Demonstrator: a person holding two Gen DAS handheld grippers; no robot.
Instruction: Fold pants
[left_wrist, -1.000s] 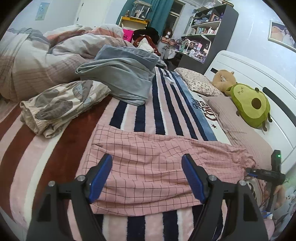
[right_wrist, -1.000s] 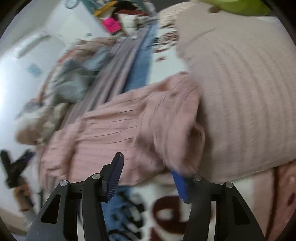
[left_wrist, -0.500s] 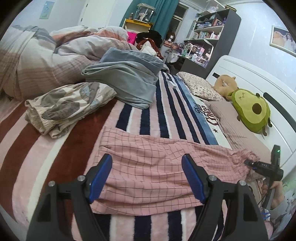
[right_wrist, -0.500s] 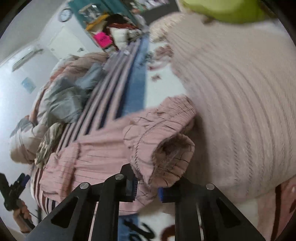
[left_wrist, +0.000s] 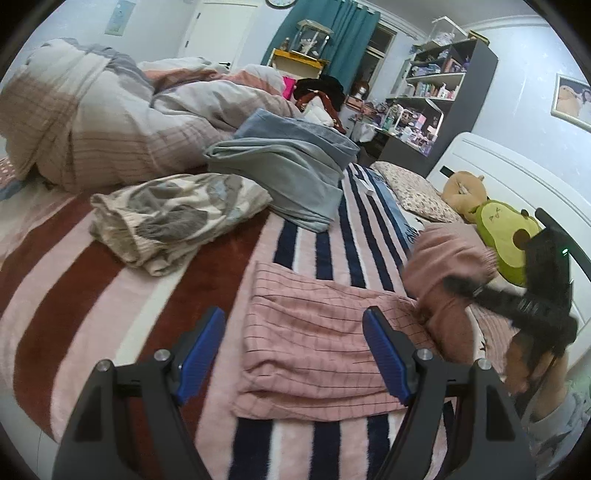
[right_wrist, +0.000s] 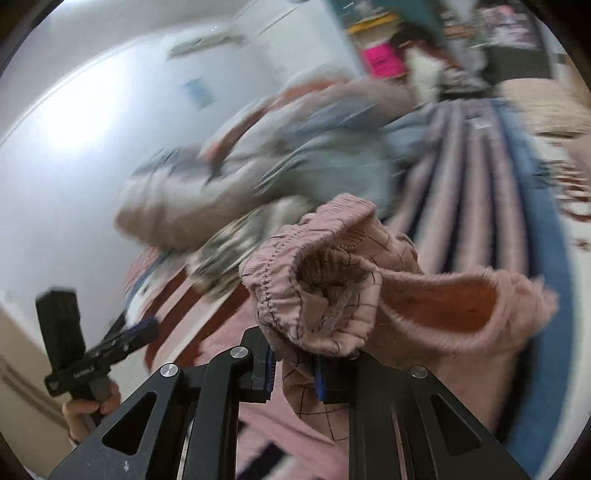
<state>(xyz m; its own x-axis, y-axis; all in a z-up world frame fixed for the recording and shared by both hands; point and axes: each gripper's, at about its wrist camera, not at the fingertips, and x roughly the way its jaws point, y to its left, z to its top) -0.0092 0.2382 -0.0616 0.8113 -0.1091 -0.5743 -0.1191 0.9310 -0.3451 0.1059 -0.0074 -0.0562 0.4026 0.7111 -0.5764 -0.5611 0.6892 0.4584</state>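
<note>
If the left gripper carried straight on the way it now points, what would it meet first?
Most likely the pink checked pants lying flat on the striped blanket: the open left gripper points down at their near end, with nothing between, though depth is hard to judge.

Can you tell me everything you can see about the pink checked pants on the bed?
The pink checked pants look soft and fleecy, pale pink with thin dark grid lines. One end lies flat, already doubled, on the striped blanket. The other end, its gathered elastic band open like a mouth, is lifted off the bed, pinched between the right gripper's blue fingers. The open left gripper hovers above the flat part, apparently not touching it.
</note>
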